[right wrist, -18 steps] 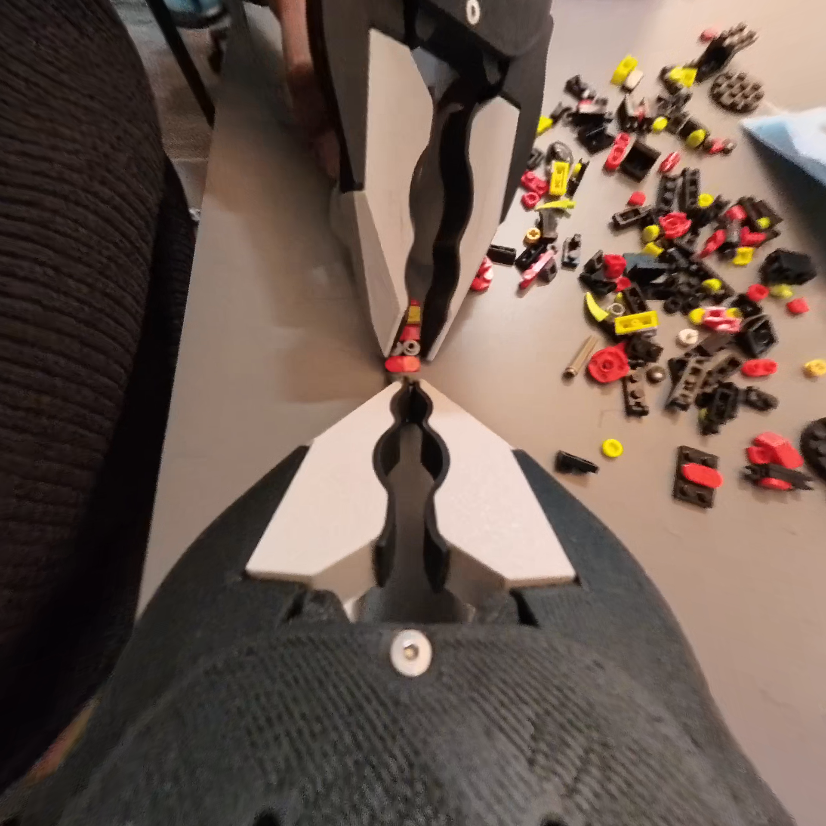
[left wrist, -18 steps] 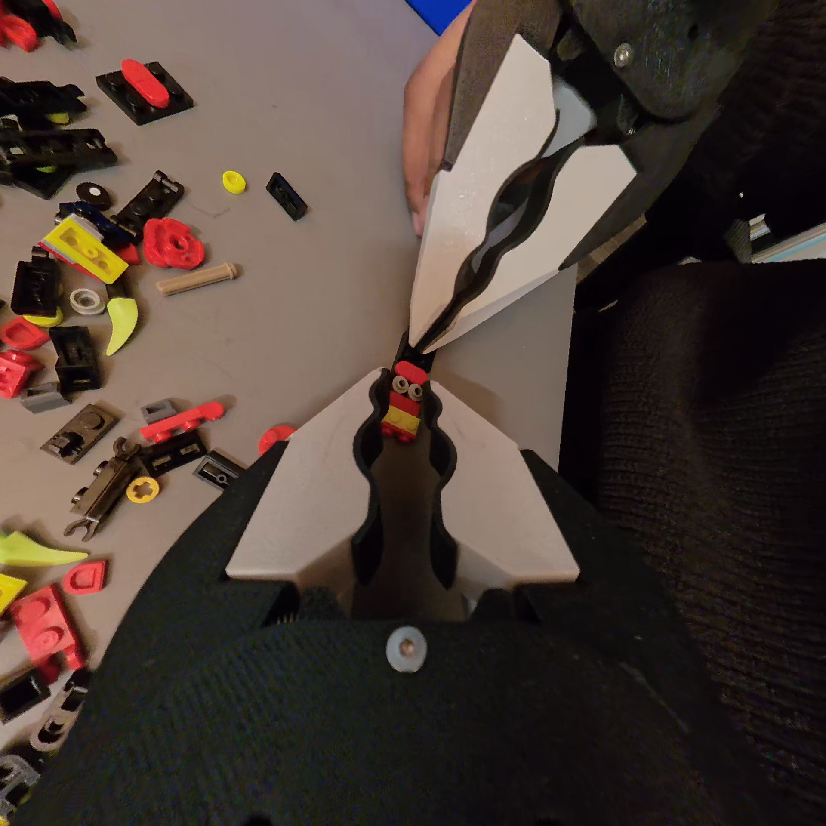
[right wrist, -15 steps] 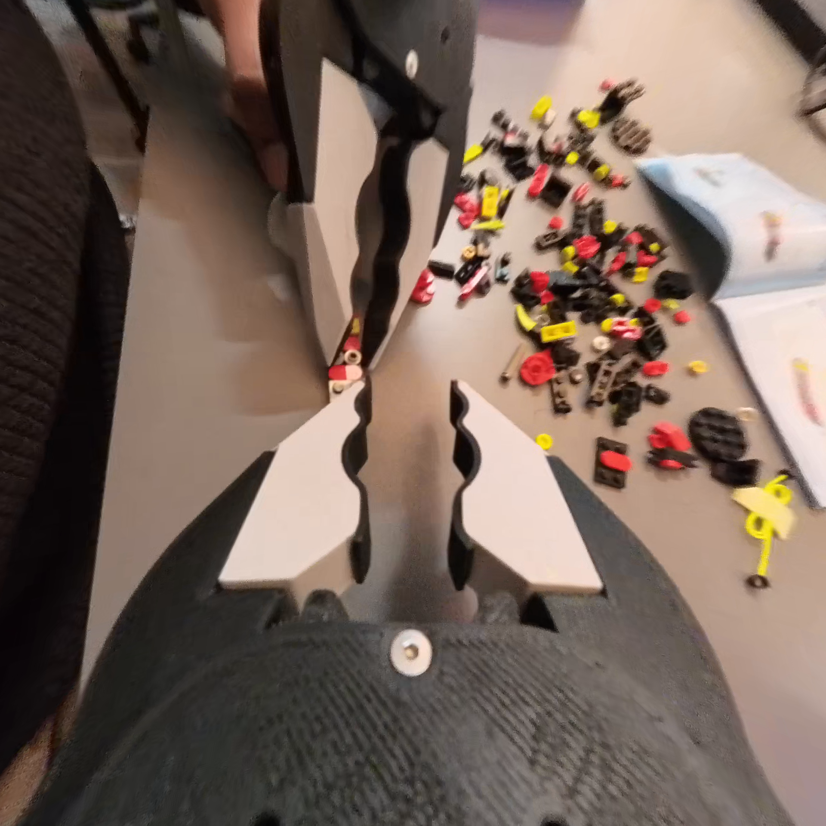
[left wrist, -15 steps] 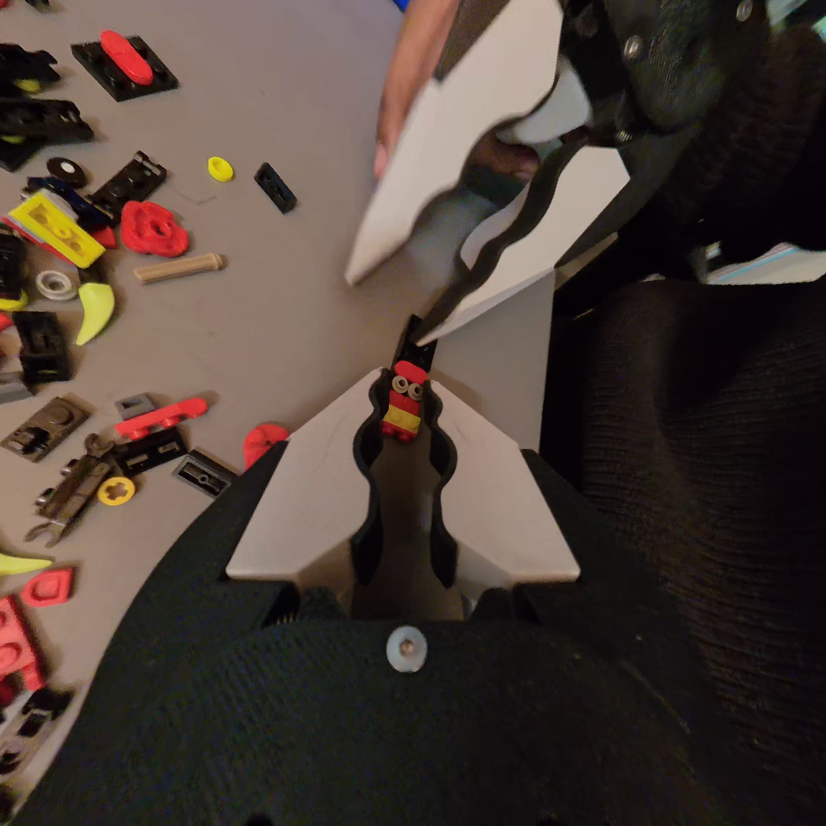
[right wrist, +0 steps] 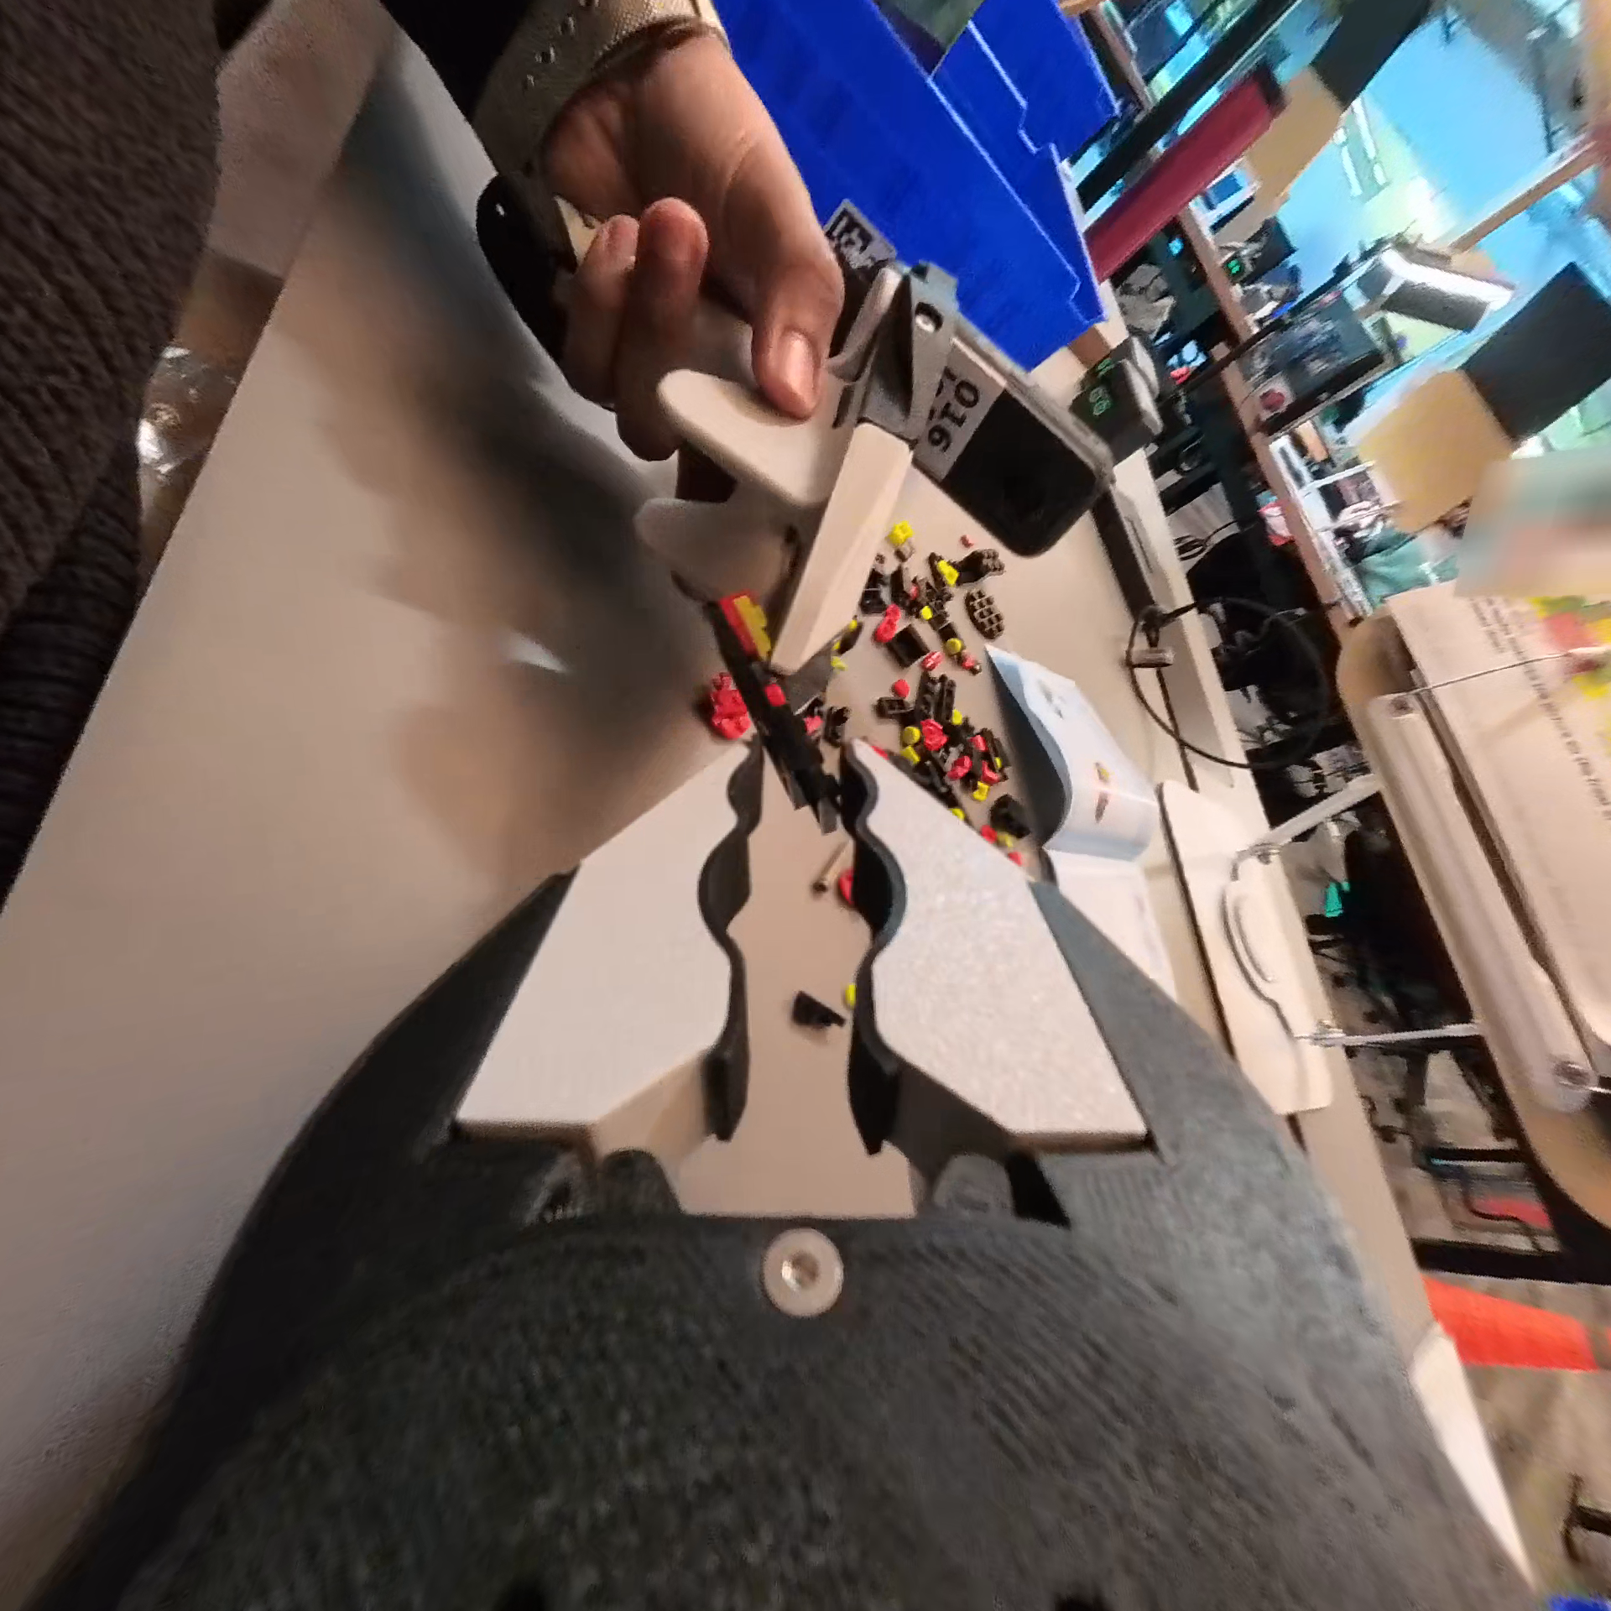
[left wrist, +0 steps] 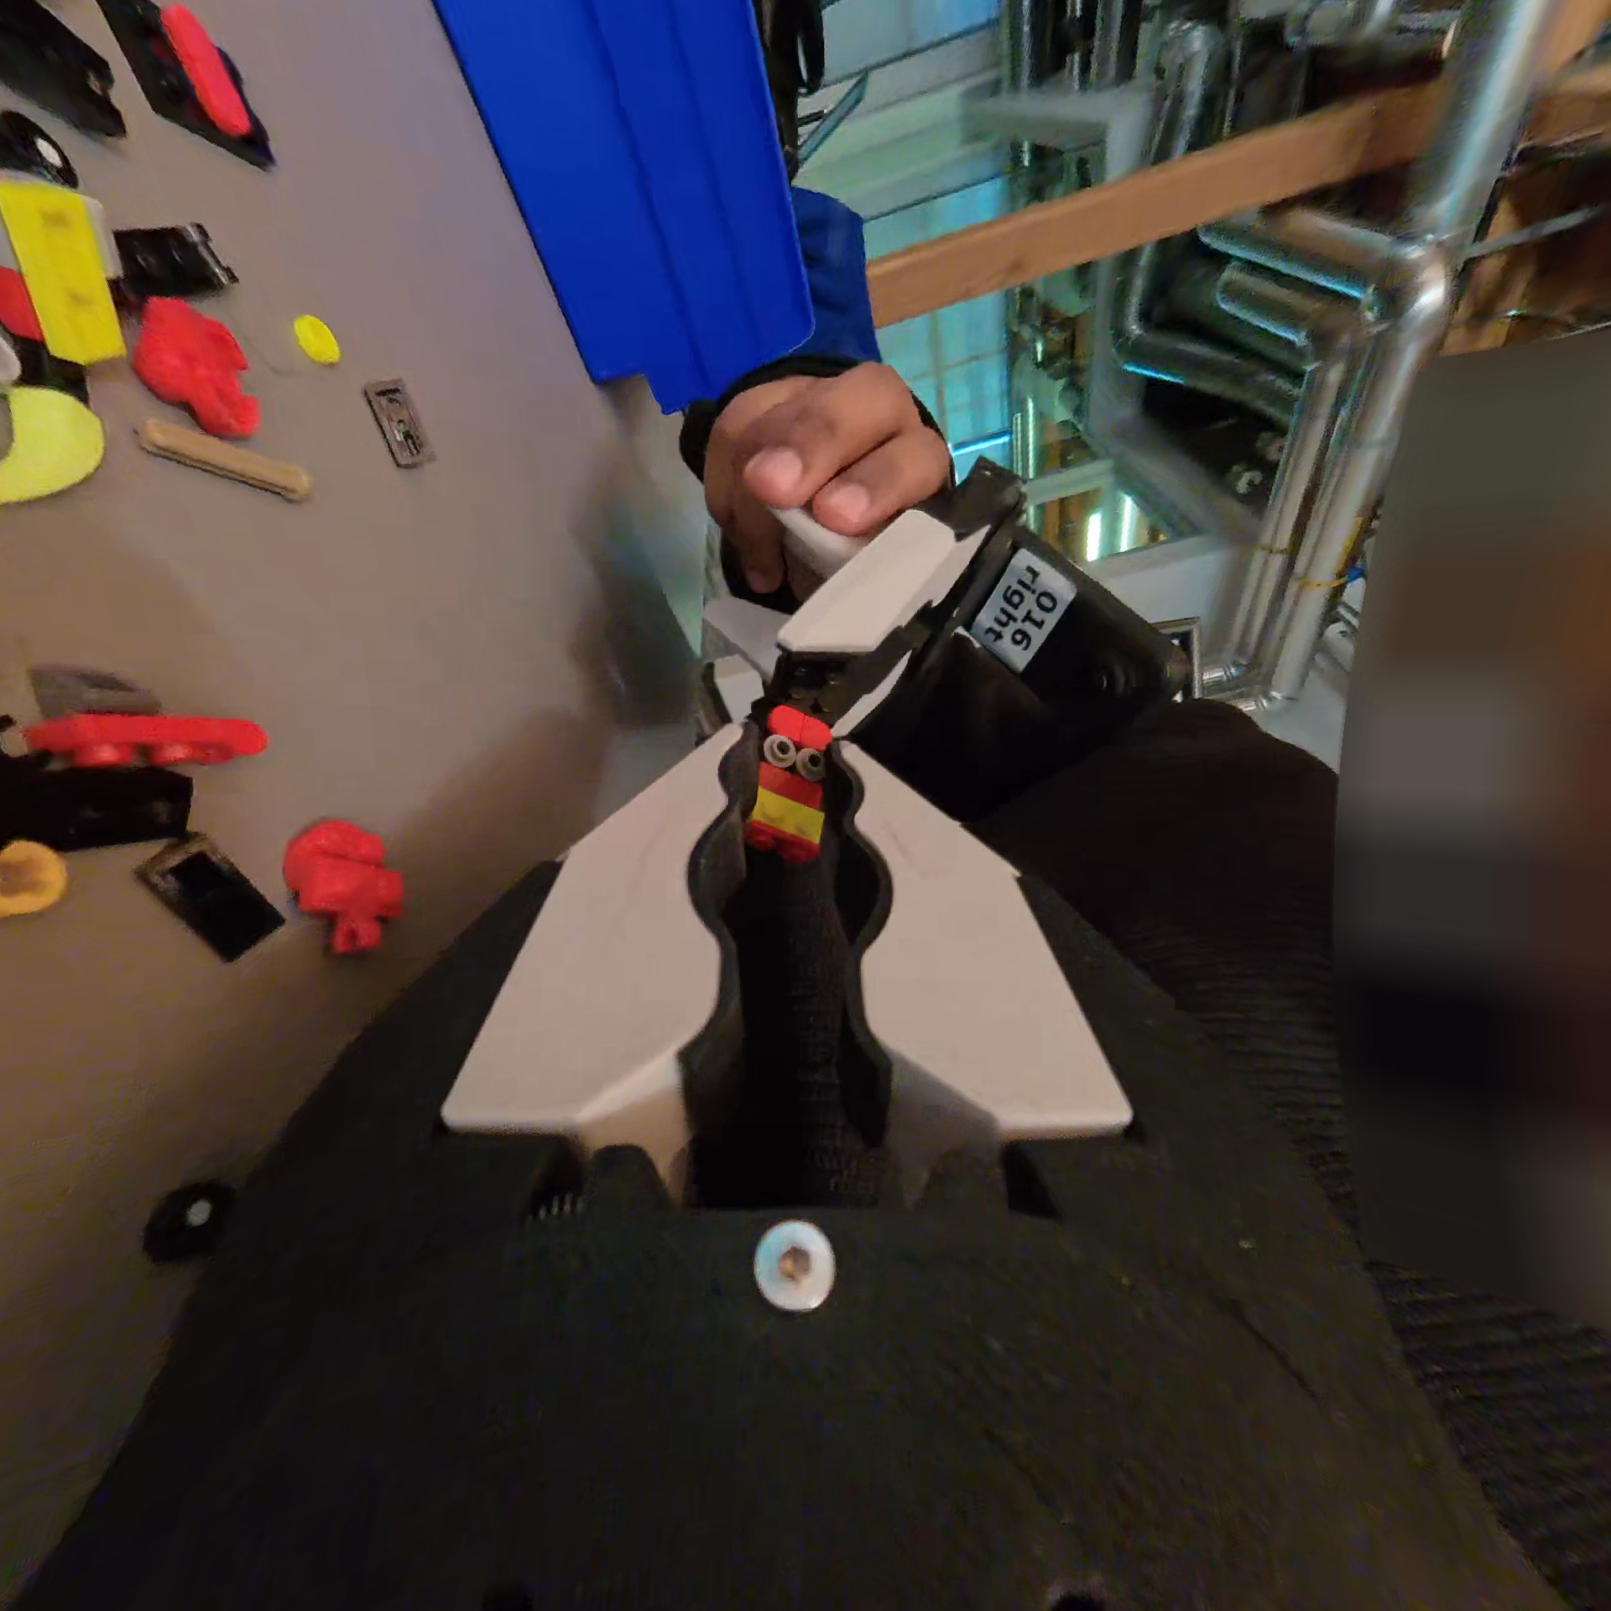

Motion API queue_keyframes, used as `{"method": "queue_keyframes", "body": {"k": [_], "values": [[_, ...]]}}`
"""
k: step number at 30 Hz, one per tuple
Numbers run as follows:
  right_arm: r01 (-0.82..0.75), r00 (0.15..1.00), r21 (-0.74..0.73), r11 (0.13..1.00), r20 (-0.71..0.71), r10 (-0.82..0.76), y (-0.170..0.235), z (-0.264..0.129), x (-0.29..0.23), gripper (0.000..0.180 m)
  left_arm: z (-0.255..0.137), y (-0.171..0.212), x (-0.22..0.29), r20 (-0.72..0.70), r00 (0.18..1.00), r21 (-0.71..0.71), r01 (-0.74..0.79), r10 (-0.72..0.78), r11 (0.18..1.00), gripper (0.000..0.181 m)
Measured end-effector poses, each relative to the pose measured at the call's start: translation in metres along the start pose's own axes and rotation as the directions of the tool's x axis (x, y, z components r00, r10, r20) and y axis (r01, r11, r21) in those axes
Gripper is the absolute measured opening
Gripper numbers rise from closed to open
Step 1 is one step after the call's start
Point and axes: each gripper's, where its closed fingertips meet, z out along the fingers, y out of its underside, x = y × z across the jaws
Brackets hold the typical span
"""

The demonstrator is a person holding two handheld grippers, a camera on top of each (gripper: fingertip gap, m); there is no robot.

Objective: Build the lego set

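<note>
- The left gripper [left wrist: 789,741] clamps a small red-and-yellow lego build [left wrist: 787,791] at its tips, mid-frame in the left wrist view.
- The right gripper [right wrist: 802,767] stands parted; the build's black end [right wrist: 798,758] sits between its tips, whether touching them I cannot tell.
- Loose pieces [right wrist: 937,723] scatter across the grey table [left wrist: 392,610], upper centre in the right wrist view.

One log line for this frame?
left gripper: clamps lego assembly | right gripper: tips around its black end, grip unclear
</note>
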Motion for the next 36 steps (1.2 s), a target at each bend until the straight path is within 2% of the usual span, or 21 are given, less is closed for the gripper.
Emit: {"method": "queue_keyframes", "body": {"k": [6,8,11,13,16,19,21,23,25,27,30,32,36], "values": [[0.015,0.999,-0.021,1.0,0.03,-0.014,0.002,0.001,-0.005,0.007,-0.002,-0.005,-0.001,0.001,1.0,0.031,0.016,-0.016,0.999,0.014],[-0.029,0.999,-0.025,0.999,0.029,0.03,0.004,0.002,-0.002,0.006,-0.005,-0.008,-0.003,0.012,1.0,0.05,0.0,-0.001,0.999,0.027],[-0.152,0.987,-0.015,0.988,0.043,0.152,0.006,0.001,0.005,0.007,-0.011,-0.017,0.009,-0.021,0.995,0.093,-0.09,0.093,0.992,0.04],[-0.27,0.96,-0.003,0.963,0.08,0.27,0.005,0.0,0.008,0.006,-0.015,-0.02,0.023,-0.032,0.973,0.113,-0.225,0.23,0.968,0.043],[-0.439,0.887,0.002,0.899,0.158,0.433,0.002,-0.002,0.008,0.007,-0.015,-0.017,0.017,0.132,0.889,0.04,-0.447,0.438,0.894,0.042],[-0.536,0.82,-0.018,0.844,0.226,0.526,0.001,-0.002,0.004,0.007,-0.011,-0.008,-0.003,0.297,0.711,-0.13,-0.631,0.637,0.765,0.037],[-0.557,0.798,-0.039,0.83,0.253,0.547,0.001,-0.002,0.0,0.007,-0.006,-0.006,-0.009,0.35,0.597,-0.207,-0.702,0.722,0.681,0.027],[-0.553,0.796,-0.056,0.831,0.257,0.548,0.002,-0.001,-0.003,0.007,-0.002,-0.007,-0.012,0.389,0.524,-0.237,-0.738,0.758,0.632,0.016],[-0.55,0.799,-0.06,0.833,0.255,0.545,0.003,-0.001,-0.003,0.007,-0.002,-0.007,-0.014,0.396,0.49,-0.253,-0.755,0.777,0.605,0.016],[-0.555,0.795,-0.059,0.83,0.256,0.55,0.002,-0.001,-0.003,0.007,-0.002,-0.007,-0.013,0.387,0.493,-0.247,-0.759,0.779,0.603,0.015],[-0.527,0.824,-0.071,0.847,0.2,0.53,0.009,0.001,0.0,0.019,-0.003,-0.007,-0.013,0.383,0.51,-0.247,-0.747,0.77,0.617,0.012],[-0.493,0.846,-0.105,0.864,0.174,0.504,0.015,0.004,-0.002,0.018,-0.003,-0.007,-0.016,0.389,0.506,-0.261,-0.741,0.77,0.619,0.01],[-0.426,0.875,-0.153,0.891,0.179,0.449,0.02,0.007,-0.012,0.016,-0.002,-0.002,-0.024,0.399,0.436,-0.335,-0.75,0.807,0.571,0.01]]}}
